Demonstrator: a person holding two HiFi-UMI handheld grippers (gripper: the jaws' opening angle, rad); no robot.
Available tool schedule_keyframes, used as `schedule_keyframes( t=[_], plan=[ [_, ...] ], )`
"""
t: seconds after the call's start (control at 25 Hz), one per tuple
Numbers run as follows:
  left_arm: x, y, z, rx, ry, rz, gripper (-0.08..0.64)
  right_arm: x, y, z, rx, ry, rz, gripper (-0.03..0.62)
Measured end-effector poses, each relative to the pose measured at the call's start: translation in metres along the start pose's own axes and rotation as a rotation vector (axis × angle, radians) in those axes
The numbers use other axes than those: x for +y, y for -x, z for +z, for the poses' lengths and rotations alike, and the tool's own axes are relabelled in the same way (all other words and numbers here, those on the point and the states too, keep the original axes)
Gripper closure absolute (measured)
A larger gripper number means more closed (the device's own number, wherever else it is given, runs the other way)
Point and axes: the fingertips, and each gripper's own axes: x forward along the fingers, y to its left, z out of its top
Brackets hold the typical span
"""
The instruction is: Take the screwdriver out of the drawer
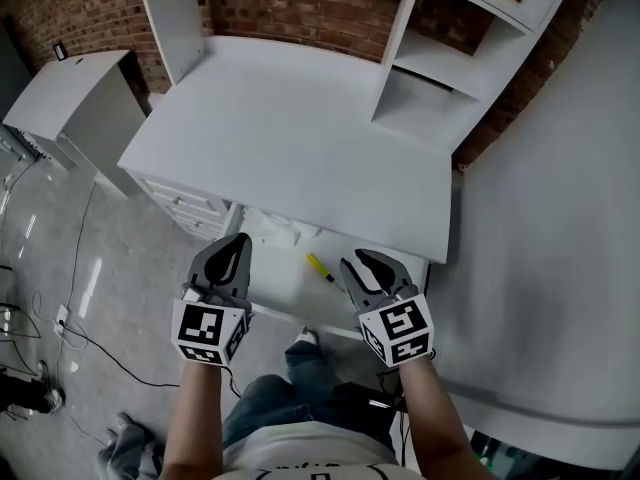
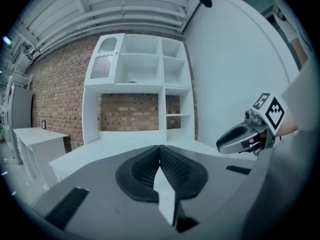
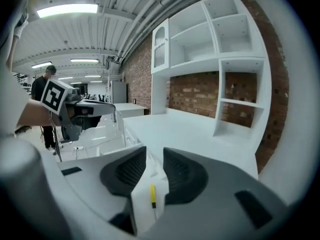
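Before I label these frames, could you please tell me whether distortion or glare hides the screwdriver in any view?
Head view: evenly lit and sharp, the yellow screwdriver plain in the open drawer. Left gripper view: strong fisheye, dark corners, no screwdriver in sight. Right gripper view: same fisheye, ceiling lamp blown out, yet the screwdriver shows through the gap between the right tool's open jaws.

Yellow screwdriver (image 1: 320,267) lying flat in open white drawer (image 1: 285,320).
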Motion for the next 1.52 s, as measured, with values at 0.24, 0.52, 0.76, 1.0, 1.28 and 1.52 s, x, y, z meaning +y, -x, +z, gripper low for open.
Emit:
schedule_keyframes(
  t=[0.24,0.52,0.76,1.0,1.28,1.52],
  plan=[
    [0.01,-0.034,-0.042,0.1,0.027,0.011,0.548,-0.011,-0.059,-0.063,0.167,-0.039,0.093,0.482],
    [0.014,-0.057,-0.095,0.201,0.082,-0.024,0.548,0.005,-0.113,-0.149,0.397,-0.065,0.173,0.482],
    [0.024,-0.071,-0.127,0.262,0.101,-0.066,0.548,0.011,-0.152,-0.209,0.56,-0.045,0.17,0.475],
    [0.036,-0.075,-0.146,0.274,0.119,-0.078,0.548,0.014,-0.177,-0.238,0.631,0.006,0.157,0.479],
    [0.042,-0.075,-0.146,0.279,0.117,-0.097,0.548,0.015,-0.178,-0.231,0.639,0.047,0.157,0.52],
    [0.046,-0.07,-0.116,0.23,0.103,-0.102,0.548,0.008,-0.158,-0.164,0.506,0.036,0.103,0.52]
  ],
)
